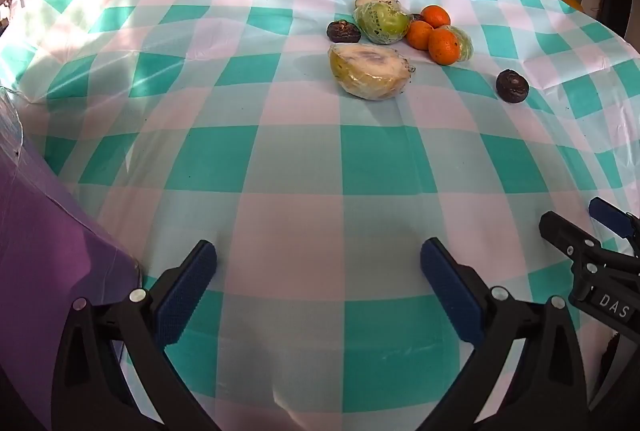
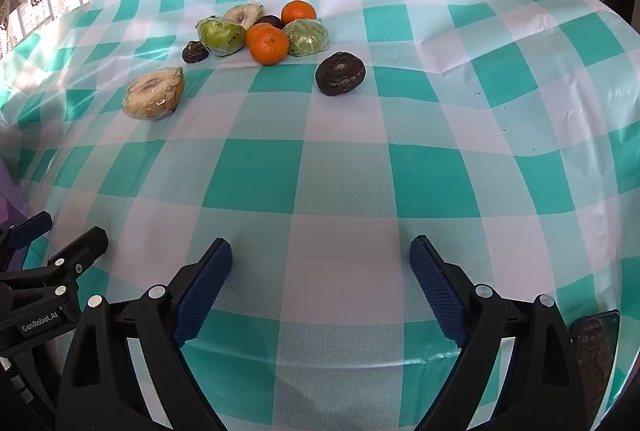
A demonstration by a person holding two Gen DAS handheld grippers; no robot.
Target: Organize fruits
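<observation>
left gripper: jaws wide apart, nothing between them | right gripper: jaws wide apart, nothing between them | fruits: clustered on the far part of the checked tablecloth, well apart from both grippers | dark round fruit: just beside the cluster

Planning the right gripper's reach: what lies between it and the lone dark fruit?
Only bare checked tablecloth between the right gripper and dark fruit, seen in the right wrist view.

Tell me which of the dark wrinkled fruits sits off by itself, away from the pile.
The dark fruit nearest the right gripper. It lies alone on the tablecloth; the others touch or hide among the pile.
</observation>
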